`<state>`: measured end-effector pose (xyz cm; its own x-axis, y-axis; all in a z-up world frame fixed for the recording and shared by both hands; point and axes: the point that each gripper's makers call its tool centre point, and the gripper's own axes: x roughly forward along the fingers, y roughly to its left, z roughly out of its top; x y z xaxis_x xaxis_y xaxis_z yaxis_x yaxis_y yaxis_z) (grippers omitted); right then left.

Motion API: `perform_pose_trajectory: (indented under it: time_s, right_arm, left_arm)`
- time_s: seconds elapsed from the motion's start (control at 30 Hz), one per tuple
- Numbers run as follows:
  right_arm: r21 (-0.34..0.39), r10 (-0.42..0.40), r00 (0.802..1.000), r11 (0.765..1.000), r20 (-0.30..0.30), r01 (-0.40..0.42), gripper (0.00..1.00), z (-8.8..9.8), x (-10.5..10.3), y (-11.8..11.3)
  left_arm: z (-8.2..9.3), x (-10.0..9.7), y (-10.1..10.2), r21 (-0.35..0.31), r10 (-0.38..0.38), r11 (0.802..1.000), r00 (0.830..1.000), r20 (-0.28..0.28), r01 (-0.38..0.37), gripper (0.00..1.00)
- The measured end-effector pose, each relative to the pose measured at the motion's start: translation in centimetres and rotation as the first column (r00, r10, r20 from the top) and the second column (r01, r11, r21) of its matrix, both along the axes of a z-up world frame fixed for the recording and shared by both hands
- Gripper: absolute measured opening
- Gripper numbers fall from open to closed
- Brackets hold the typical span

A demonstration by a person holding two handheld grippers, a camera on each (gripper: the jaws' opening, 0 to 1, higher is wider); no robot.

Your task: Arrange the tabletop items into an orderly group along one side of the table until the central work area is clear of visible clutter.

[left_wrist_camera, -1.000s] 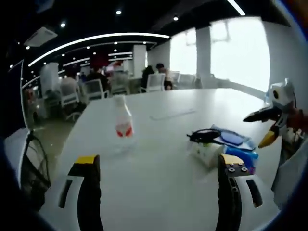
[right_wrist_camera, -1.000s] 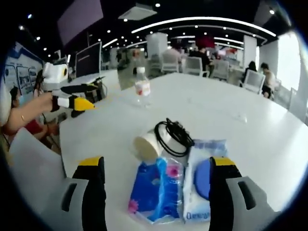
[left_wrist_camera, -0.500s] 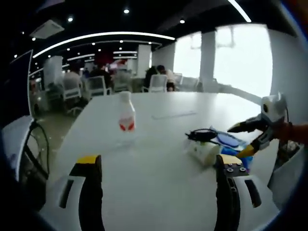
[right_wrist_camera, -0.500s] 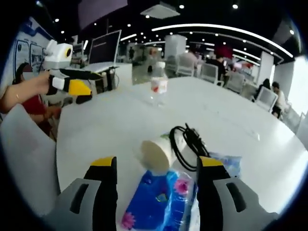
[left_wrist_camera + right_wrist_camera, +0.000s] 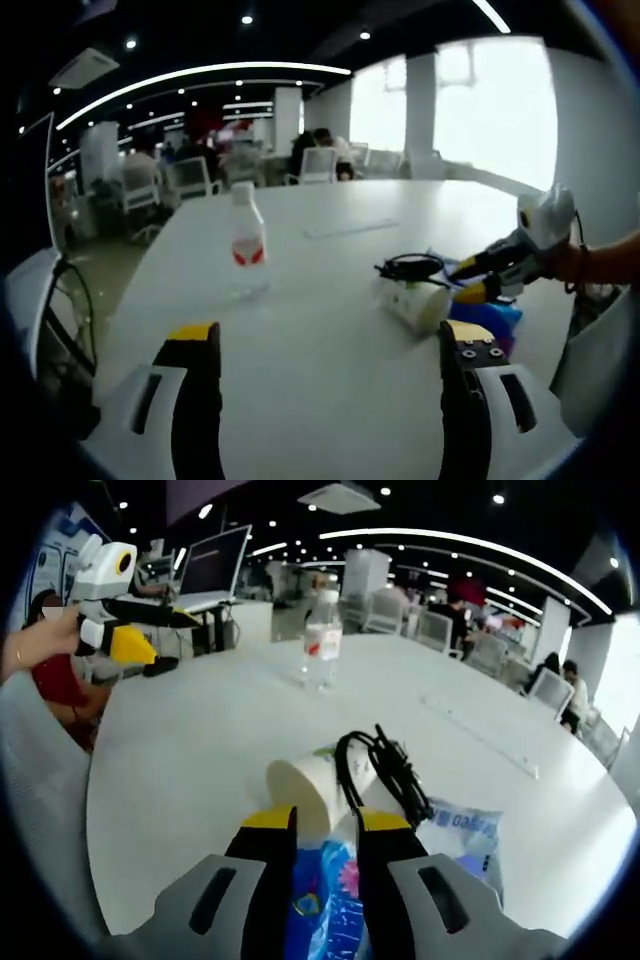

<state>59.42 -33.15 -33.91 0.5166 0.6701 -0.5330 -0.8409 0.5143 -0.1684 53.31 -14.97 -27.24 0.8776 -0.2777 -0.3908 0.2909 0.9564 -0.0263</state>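
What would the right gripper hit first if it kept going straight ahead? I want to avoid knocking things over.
Probably the paper cup lying on its side just beyond the right gripper, with the black cable right behind it; depth is hard to judge.

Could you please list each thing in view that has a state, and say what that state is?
Bottle: upright, capped.
Paper cup: lying on its side.
Cable: coiled, resting on the cup.
Tissue pack: flat on the table.
Wipes pack: flat, beside the tissue pack.
Left hand-held gripper: open, holding nothing.
Right hand-held gripper: jaws nearly closed, beside the cup.
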Motion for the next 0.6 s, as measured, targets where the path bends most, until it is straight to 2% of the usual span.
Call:
perform_pose_trajectory:
  time_s: [0.13, 0.33, 0.6]
  right_arm:
    - [-0.005, 0.004, 1.000, 1.000, 0.002, -0.004, 0.17, -0.4, 0.2, 0.4]
    - [-0.011, -0.023, 1.000, 1.000, 0.017, 0.023, 0.07, -0.5, 1.0, 0.7]
    - [-0.005, -0.053, 0.998, 0.999, 0.018, 0.054, 0.06, -0.5, 1.4, 1.2]
  left_arm:
    - [-0.6, -0.2, -0.1, -0.014, -0.011, 1.000, 1.000, -0.021, 0.010, 0.86]
    - [-0.6, -0.3, -0.4, -0.040, -0.021, 0.999, 1.000, -0.018, 0.020, 0.84]
    - [-0.7, -0.5, -0.9, -0.043, -0.050, 0.998, 0.999, -0.018, 0.049, 0.82]
